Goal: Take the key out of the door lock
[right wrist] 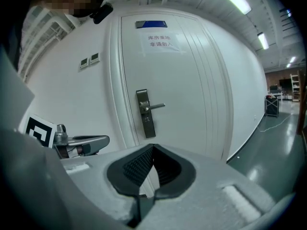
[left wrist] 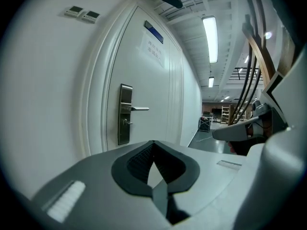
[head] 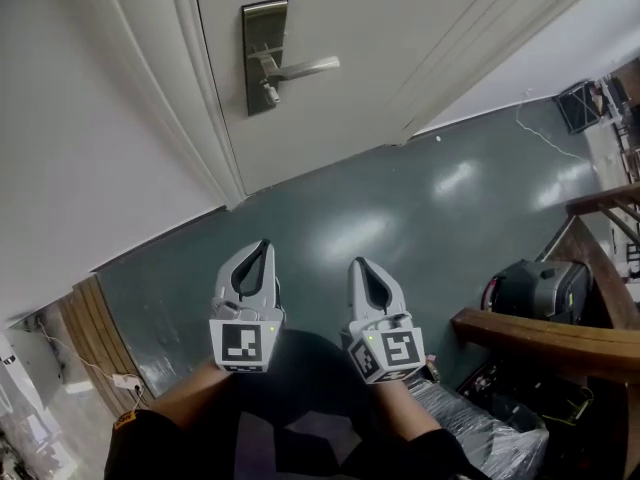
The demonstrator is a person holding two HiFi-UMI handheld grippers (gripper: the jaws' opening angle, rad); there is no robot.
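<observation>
My left gripper [head: 262,244]: its two jaws were pressed together; nothing was between them; it hung over the floor, well apart from the door.
My right gripper [head: 359,262]: its jaws were pressed together too; nothing was in them; it was just beside my left one; the two did not touch.
The key [head: 270,94]: it was in the lock; it stuck out of the lock plate just under the handle; neither of my tools touched it.
The lock plate [head: 263,56]: a tall metal plate on the door, near the edge by the frame.
The handle [head: 306,67]: a metal lever; it pointed across the door, away from the frame.
The door [head: 400,28]: white; a paper sign [right wrist: 159,42] was stuck high up on it; a blue plate [right wrist: 151,24] sat above the sign.
The floor [head: 400,218]: dark green and shiny.
The wall: two small switches [right wrist: 89,59] were beside the door.
My right side: a black bag [head: 540,288] sat by a wooden rail [head: 545,336].
</observation>
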